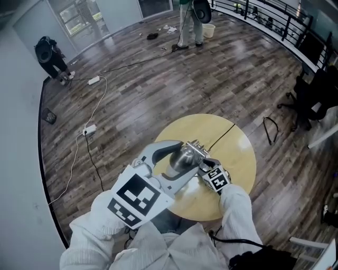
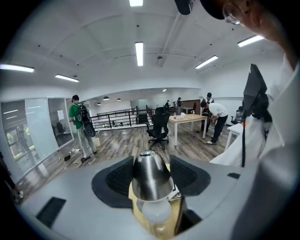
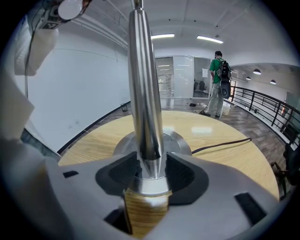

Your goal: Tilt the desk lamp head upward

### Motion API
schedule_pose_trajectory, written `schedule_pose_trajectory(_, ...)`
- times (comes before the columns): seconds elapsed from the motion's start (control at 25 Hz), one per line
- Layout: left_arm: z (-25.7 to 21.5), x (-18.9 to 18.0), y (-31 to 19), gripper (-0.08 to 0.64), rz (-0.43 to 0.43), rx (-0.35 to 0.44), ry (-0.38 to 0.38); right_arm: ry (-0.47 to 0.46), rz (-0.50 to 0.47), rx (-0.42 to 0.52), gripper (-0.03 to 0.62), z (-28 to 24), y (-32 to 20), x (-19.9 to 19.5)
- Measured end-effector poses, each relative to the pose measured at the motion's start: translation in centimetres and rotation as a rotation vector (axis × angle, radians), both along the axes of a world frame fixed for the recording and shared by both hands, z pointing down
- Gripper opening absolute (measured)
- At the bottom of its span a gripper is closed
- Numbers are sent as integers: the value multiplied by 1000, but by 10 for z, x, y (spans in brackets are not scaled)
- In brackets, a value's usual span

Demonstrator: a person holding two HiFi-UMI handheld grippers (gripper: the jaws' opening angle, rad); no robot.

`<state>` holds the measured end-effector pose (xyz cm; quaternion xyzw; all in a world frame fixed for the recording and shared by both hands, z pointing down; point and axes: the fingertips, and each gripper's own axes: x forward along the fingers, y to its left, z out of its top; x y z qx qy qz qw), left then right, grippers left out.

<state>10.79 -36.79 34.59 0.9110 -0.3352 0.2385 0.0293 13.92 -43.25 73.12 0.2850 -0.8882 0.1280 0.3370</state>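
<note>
A silver desk lamp stands on a round pale-wood table [image 1: 240, 163]. Its cone-shaped head [image 1: 182, 157] sits between the jaws of my left gripper [image 1: 178, 161]. In the left gripper view the head [image 2: 150, 176] fills the gap between the black pads [image 2: 117, 178], with the white bulb [image 2: 157, 211] showing below; my left gripper [image 2: 151, 180] is shut on it. My right gripper [image 1: 205, 167] is just right of the head. The right gripper view shows it [image 3: 151, 171] shut on the shiny upright pole [image 3: 144, 93], low down, above the round metal base [image 3: 176, 140].
A black cord [image 1: 222, 136] runs from the lamp over the table's far edge [image 3: 225, 143]. On the wood floor lie cables and a power strip [image 1: 90, 129]. A standing person [image 1: 190, 16], a crouched person [image 1: 50, 55] and office chairs [image 1: 311, 100] are far off.
</note>
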Motion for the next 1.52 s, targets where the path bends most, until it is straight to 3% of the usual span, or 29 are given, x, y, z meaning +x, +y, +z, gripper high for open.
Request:
schedule_pose_trajectory(0.44, -19, 21, -30, 245, 20, -25, 53, -5, 21, 2, 206, 0, 0, 2)
schedule_pose_trajectory(0.84, -27, 13, -24, 245, 8, 63, 114, 41, 56, -42, 206, -3, -3, 3)
schedule_pose_trajectory(0.96, -35, -3, -16, 245, 7, 80, 176, -38, 136, -29, 207, -15, -4, 4)
schedule_pose_trajectory(1.08, -53, -24, -3, 245, 0, 74, 312, -164, 242, 7, 207, -39, -2, 12)
schedule_pose_trajectory(1.2, -55, -65, 4, 244, -72, 90, 461, -237, 323, 53, 206, -64, 9, 25)
schedule_pose_trajectory(1.28, -45, -103, 5, 244, -177, 151, 571, -265, 357, 96, 206, -81, 21, 31)
schedule_pose_trajectory(1.36, -14, -134, 5, 241, -294, 203, 633, -295, 393, 140, 193, -100, 35, 34)
schedule_pose_trajectory(1.52, 116, -135, 6, 150, -409, 93, 524, -342, 510, 191, 54, -126, 59, 37)
